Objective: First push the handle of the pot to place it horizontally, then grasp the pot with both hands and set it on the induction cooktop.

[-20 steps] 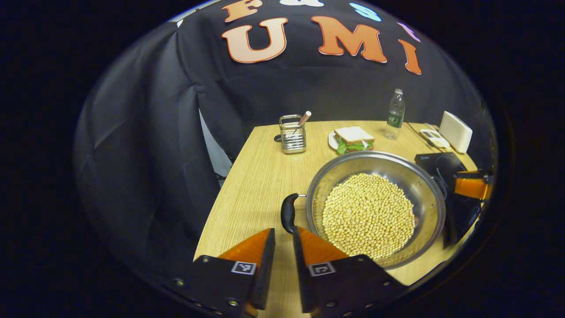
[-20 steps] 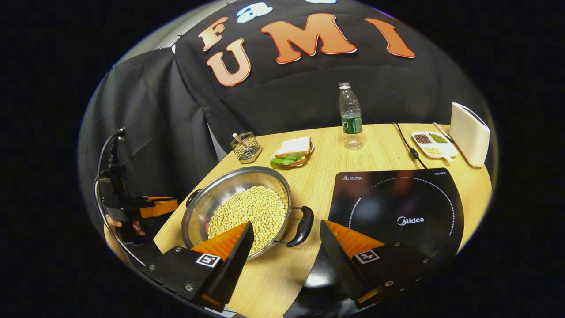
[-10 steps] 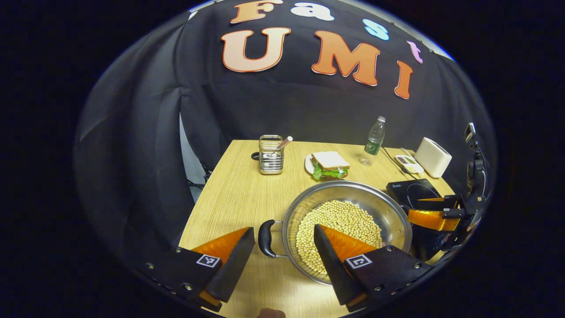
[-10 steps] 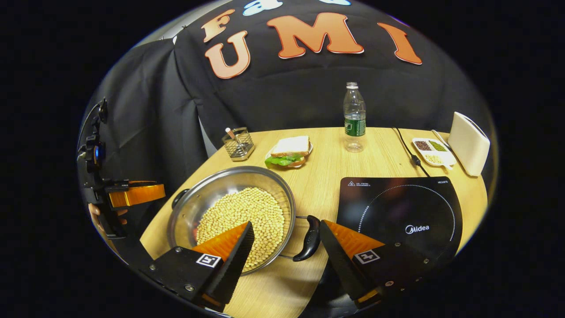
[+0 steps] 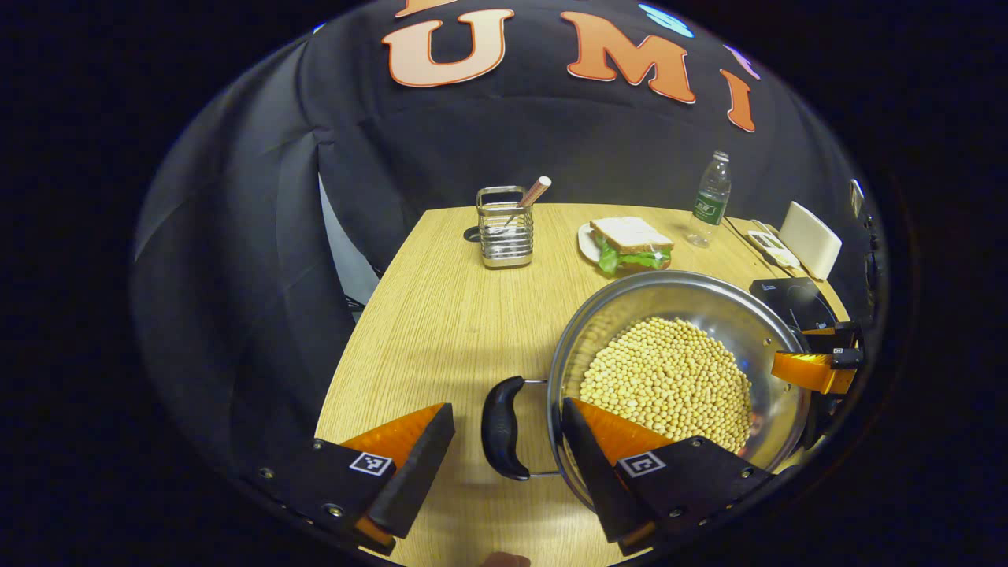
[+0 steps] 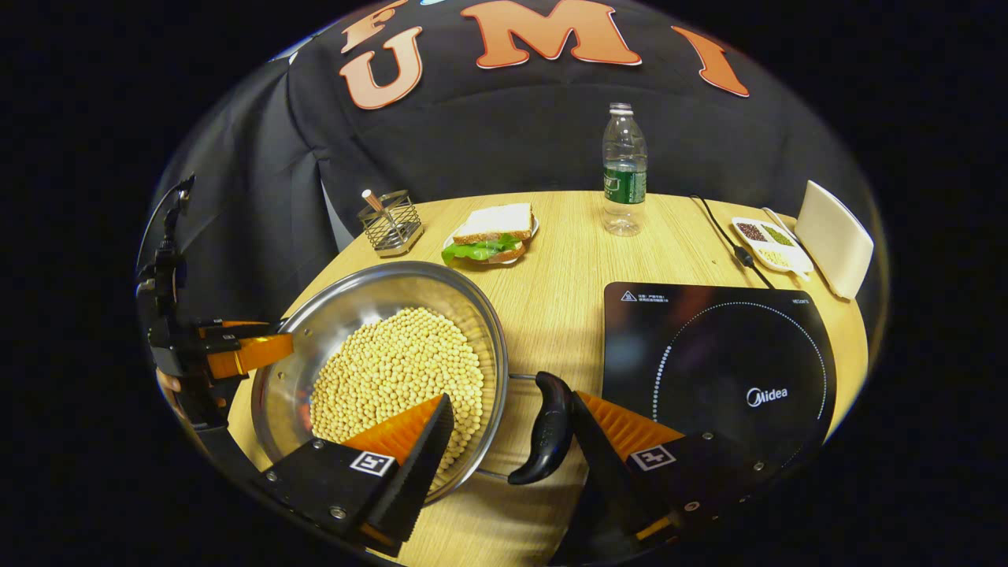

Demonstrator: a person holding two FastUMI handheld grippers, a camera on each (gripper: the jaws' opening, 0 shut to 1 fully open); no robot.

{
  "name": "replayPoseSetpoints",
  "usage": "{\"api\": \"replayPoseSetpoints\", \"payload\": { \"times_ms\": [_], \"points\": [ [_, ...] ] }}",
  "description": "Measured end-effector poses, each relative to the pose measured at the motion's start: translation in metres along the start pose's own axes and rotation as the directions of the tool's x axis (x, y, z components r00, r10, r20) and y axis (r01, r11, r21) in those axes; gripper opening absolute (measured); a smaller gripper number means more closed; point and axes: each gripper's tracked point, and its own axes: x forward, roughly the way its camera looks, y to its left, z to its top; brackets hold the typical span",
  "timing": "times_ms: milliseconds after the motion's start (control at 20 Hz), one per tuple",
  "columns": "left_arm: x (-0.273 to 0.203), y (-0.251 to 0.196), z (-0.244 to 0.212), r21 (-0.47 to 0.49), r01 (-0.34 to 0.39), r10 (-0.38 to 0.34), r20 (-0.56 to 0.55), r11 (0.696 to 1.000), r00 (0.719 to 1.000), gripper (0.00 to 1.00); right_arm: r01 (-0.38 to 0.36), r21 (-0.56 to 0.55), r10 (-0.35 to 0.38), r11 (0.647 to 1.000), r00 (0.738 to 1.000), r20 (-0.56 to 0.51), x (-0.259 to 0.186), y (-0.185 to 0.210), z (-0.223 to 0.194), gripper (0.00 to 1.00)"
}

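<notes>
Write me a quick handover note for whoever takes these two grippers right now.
Left gripper: open, straddling the pot's left handle, not yet clamped.
Right gripper: open around the right handle, outer finger touching it.
Pot, full of beans, sits on the table, left of the induction cooktop.
Done: both handles lined up for the grasp.
Left: close both grippers, lift, set pot on cooktop.

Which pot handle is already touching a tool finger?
The handle on the induction cooktop side: it rests against the right tool's finger. The other handle sits untouched between the left tool's fingers.
</notes>
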Motion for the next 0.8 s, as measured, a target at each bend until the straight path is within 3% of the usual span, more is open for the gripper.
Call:
{"api": "replayPoseSetpoints", "payload": {
  "times_ms": [300, 550, 800],
  "points": [
    [0.010, -0.001, -0.003, -0.014, -0.011, 0.011, 0.015, 1.000, 1.000, 0.90, 0.079, -0.002, -0.079, 0.997, 0.997, 0.010, 0.008, -0.007, 0.001, 0.88],
    [0.004, 0.002, 0.002, 0.062, -0.072, 0.067, 0.077, 0.995, 0.995, 0.91, 0.115, -0.034, -0.113, 0.993, 0.993, 0.046, 0.015, -0.010, -0.005, 0.73],
    [0.004, 0.002, 0.001, 0.069, -0.092, 0.085, 0.098, 0.993, 0.992, 0.91, 0.130, -0.010, -0.129, 0.991, 0.988, 0.087, 0.016, -0.011, -0.003, 0.74]
  ]
}}
